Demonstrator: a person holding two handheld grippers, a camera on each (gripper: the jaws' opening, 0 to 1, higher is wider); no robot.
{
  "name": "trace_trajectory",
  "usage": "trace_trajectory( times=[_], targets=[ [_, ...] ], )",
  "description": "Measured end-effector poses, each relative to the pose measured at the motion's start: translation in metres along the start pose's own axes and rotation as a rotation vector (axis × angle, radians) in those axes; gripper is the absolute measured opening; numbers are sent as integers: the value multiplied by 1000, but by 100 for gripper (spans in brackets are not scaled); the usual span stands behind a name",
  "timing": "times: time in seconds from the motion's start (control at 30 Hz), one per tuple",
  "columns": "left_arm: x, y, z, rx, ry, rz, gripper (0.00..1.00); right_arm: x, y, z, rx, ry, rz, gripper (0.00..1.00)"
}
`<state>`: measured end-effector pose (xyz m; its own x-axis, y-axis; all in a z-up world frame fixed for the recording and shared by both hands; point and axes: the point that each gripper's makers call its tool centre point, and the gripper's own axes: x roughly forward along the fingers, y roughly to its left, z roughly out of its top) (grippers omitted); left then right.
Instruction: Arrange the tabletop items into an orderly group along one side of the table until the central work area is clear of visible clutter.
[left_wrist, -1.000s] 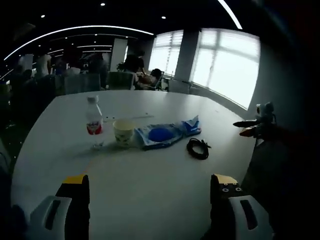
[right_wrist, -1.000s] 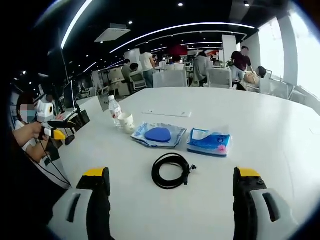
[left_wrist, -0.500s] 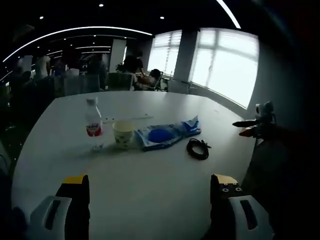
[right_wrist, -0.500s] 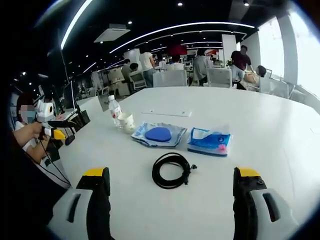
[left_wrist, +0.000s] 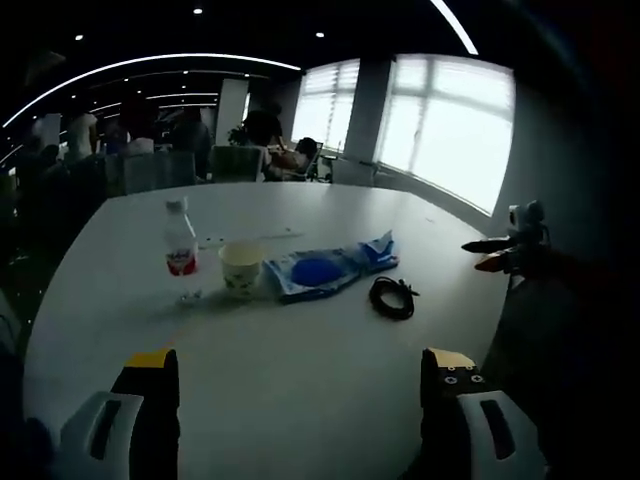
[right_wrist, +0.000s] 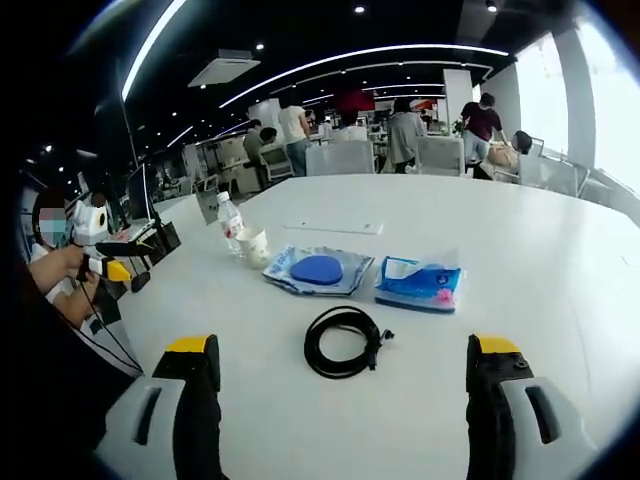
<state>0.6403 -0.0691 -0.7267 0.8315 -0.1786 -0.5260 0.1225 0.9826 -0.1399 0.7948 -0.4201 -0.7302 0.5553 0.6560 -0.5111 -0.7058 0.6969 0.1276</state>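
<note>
A wide white counter (right_wrist: 560, 270) spans both views, its middle still cluttered. In the right gripper view, a blue tissue pack (right_wrist: 419, 283) and a clear bag holding a blue disc (right_wrist: 318, 270) lie at centre, a black coiled cable (right_wrist: 343, 341) just below, and a paper cup (right_wrist: 255, 243) and water bottle (right_wrist: 230, 222) at centre left. The right gripper (right_wrist: 345, 385) and left gripper (left_wrist: 297, 388) hover with fingers spread wide, empty. No grouping appears begun; the cable looks the likeliest first pick.

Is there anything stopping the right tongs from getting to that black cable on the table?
Probably not. The right tongs are open and the cable lies straight ahead on bare table, nothing between them.
</note>
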Motion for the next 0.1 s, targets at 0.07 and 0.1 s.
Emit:
trace_trajectory(
  times=[0.07,0.1],
  targets=[
    [0,-1,2,4,-1,2,100,-1,-2,0,4,-3,-2,100],
    [0,-1,2,5,-3,1,100,-1,-2,0,4,-4,-2,100]
  ],
)
